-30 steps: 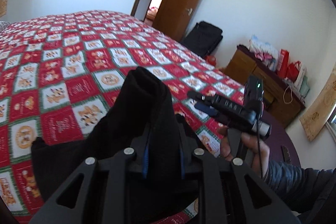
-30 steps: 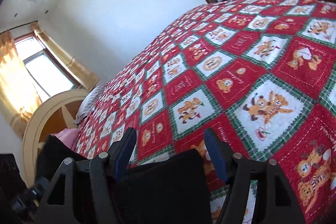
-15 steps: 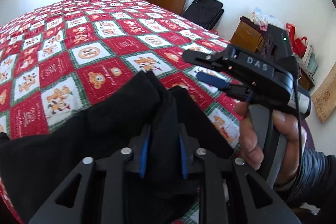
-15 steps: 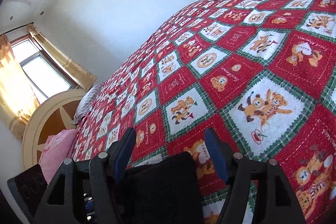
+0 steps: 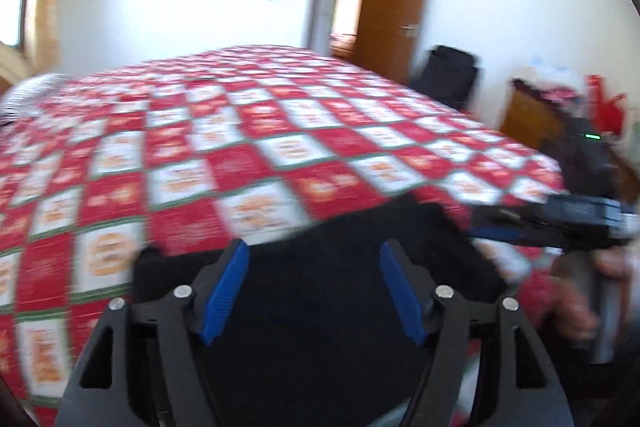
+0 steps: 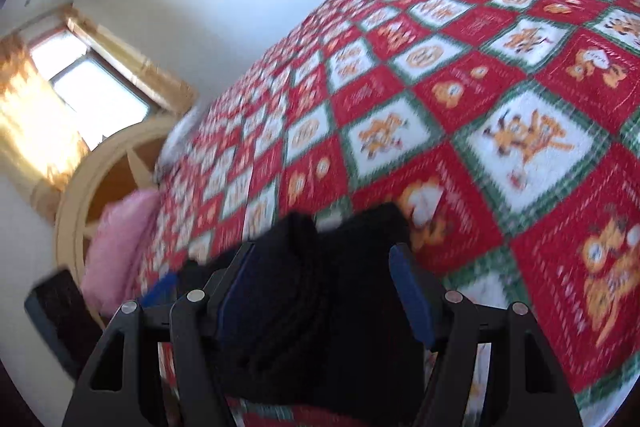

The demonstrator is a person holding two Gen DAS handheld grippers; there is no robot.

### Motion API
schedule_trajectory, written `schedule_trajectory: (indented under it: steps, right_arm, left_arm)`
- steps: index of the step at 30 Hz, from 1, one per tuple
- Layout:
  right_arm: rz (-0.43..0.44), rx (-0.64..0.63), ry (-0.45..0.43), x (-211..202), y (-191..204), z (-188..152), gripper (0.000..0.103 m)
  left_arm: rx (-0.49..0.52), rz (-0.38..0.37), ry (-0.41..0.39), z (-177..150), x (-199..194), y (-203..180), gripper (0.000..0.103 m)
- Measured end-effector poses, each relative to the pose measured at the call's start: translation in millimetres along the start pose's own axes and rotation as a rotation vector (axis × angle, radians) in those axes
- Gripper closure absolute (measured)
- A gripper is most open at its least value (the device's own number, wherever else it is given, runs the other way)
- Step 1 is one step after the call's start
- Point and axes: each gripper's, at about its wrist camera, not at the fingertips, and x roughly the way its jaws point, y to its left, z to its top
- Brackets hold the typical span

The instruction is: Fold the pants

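The black pants [image 5: 320,267] lie on the red and white patchwork bedspread [image 5: 240,147] near its front edge. My left gripper [image 5: 314,259] is open just above them, its blue pads apart on either side of the cloth. The pants also show in the right wrist view [image 6: 320,287], bunched between the spread jaws of my open right gripper [image 6: 322,255]. The right gripper, held in a hand, shows at the right of the left wrist view [image 5: 568,223]. Both views are blurred by motion.
A brown door [image 5: 392,11] stands open at the back. A black suitcase [image 5: 444,75] leans on the wall. A wooden dresser [image 5: 532,115] with red bags is at right. A pink pillow [image 6: 120,243], round headboard [image 6: 100,187] and window [image 6: 96,95] are at left.
My left gripper has opened and let go of the black pants, which now lie flatter on the bed. Both cameras have swung; the right gripper stays open over the cloth.
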Motion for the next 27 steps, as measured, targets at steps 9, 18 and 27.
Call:
schedule_trajectory:
  steps: [9,18,27]
  right_arm:
    - [0.045,-0.022,0.151,13,11,-25,0.034]
    - [-0.044,-0.190,0.140,21,31,-38,0.087]
    - [-0.035,-0.235,0.046,-19,30,-33,0.087]
  left_arm:
    - [-0.113,0.088,0.047,-21,13,38,0.032]
    - [-0.118,0.078,0.038,-22,13,39,0.032]
    - [-0.141,0.044,0.062,-28,20,41,0.027]
